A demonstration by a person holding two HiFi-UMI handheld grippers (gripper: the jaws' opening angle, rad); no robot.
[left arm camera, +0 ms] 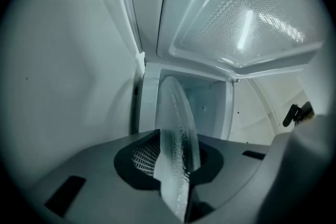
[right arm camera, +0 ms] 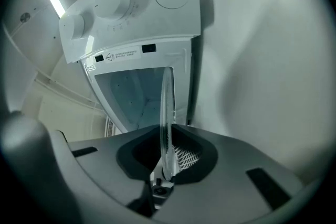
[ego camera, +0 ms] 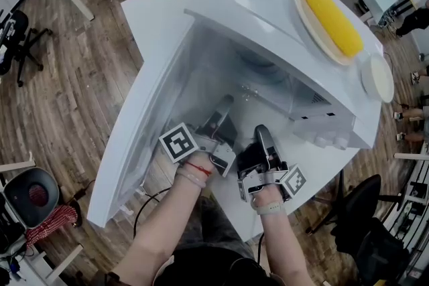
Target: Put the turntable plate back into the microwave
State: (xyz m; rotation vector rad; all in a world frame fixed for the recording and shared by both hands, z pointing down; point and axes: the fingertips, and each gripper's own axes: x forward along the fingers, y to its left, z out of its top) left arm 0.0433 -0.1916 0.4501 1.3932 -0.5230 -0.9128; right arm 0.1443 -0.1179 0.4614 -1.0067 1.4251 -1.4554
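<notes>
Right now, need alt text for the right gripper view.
The right gripper is shut on the clear glass turntable plate, seen edge-on, in front of the open microwave cavity. The white control panel with two knobs sits above the opening.

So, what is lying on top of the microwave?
A beige plate with a yellow corn cob on it, and beside it a small white round dish. The cob covers the plate's middle, so anything under it cannot be seen.
</notes>
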